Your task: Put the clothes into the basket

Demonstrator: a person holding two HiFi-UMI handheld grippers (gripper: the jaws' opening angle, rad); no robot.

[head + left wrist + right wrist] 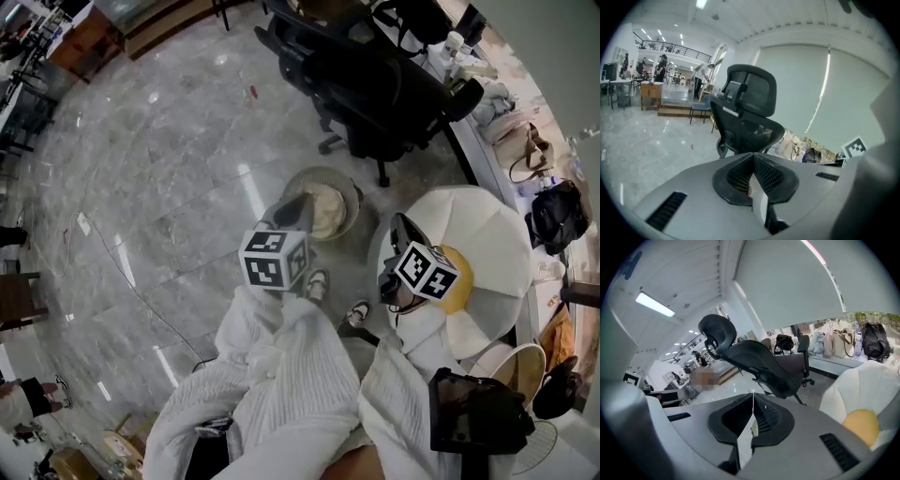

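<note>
We hold one white ribbed garment (291, 375) slung between our two tools. The left tool (752, 180) is pressed together on a fold of its white cloth, and the right tool (753, 423) is clamped on it the same way. In the head view the garment hangs from both toward 6 o'clock.

The single basket (352, 187) stands on the floor at 12 o'clock from the left tool and about 10 o'clock from the right tool, so the left is nearer. One cream cloth (328, 214) already lies inside it. We judge that the coming move carries the garment toward 12 o'clock until it is over the rim.
</note>
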